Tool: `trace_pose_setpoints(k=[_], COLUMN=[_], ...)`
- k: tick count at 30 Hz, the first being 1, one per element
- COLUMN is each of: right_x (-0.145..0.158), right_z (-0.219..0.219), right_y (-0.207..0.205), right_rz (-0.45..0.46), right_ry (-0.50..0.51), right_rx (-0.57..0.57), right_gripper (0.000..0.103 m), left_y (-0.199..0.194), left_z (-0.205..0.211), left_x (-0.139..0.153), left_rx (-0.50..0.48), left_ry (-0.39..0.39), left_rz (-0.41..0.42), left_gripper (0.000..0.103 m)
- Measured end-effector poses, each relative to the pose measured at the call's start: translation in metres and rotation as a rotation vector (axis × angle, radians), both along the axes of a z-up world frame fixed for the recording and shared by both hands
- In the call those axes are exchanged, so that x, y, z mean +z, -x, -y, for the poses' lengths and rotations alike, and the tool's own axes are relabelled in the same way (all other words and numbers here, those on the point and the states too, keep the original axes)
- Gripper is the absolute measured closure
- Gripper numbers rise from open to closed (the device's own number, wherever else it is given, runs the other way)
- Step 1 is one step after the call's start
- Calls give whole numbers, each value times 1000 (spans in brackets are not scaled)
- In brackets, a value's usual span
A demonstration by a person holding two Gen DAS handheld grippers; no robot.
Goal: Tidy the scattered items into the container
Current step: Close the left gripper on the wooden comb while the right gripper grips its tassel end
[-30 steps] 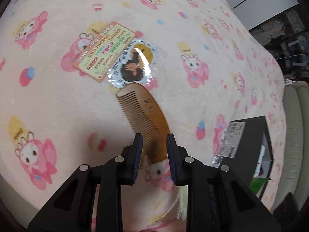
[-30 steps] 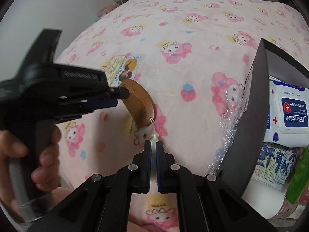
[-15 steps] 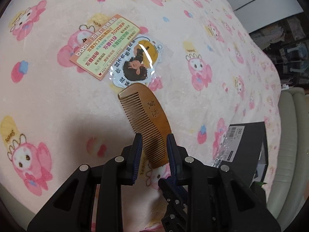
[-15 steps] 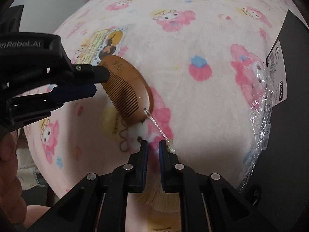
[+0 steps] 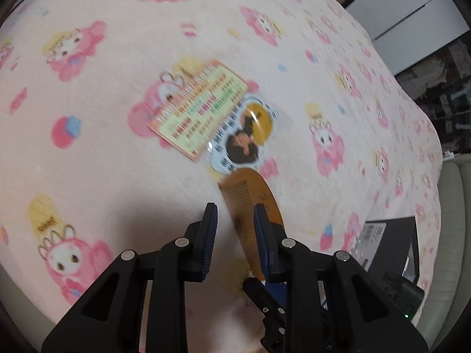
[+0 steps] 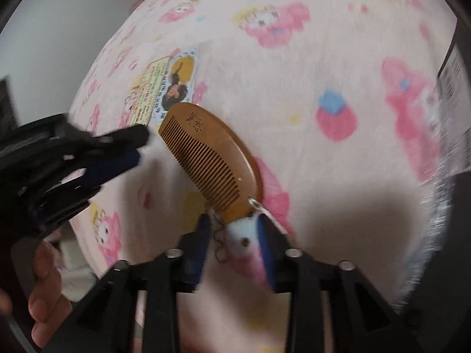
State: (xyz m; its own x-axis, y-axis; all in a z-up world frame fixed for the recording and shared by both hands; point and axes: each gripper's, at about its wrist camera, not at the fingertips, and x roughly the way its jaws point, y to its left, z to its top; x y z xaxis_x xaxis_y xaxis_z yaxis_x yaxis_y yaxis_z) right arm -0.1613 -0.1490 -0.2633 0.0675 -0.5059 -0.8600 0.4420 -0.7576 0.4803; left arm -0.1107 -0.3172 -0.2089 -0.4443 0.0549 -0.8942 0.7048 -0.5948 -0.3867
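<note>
- The right gripper (image 6: pixel 235 232) is wide open around the comb (image 6: pixel 210 158) end.
- The left gripper (image 5: pixel 232 220) is open too.
- The comb could slip away if the pinch lands on its string.

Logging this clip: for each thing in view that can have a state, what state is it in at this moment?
left gripper: open, over the comb's teeth, holding nothing.
right gripper: open, straddling the comb's tassel end.
wooden comb: lying flat on the blanket, not lifted.
card: flat on the blanket.
sticker: flat, beside the card.
black box: interior not visible.
</note>
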Motion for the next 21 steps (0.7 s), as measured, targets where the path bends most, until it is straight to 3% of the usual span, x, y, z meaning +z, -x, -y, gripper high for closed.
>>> trace_pose_setpoints(k=[3,5,9,13,18,21], right_x=[2,10,26,21,9,18], right_z=[-2,-6,-13,-18,-14,-19], right_y=[2,1,1,16,21,20], right_rz=[-37,-80,-183,-169,-103,-134], right_ry=[14,0,-38,-29,-17,-14], right_rx=[-42,-67,-100,-130,-113,-142], right_gripper=[70,80,83,83,83,83], left_y=[3,8,19,37,50,40], left_z=[2,2,9,10,9,7], left_x=[-3,-4,2,-5,-29,-27], left_rx=[-15,-28,-28,-77,-148,-166], left_ry=[-6,7,91,135,77,4], left_rz=[9,15,10,31,102,80], left_gripper=[79,79,79,79,79,79])
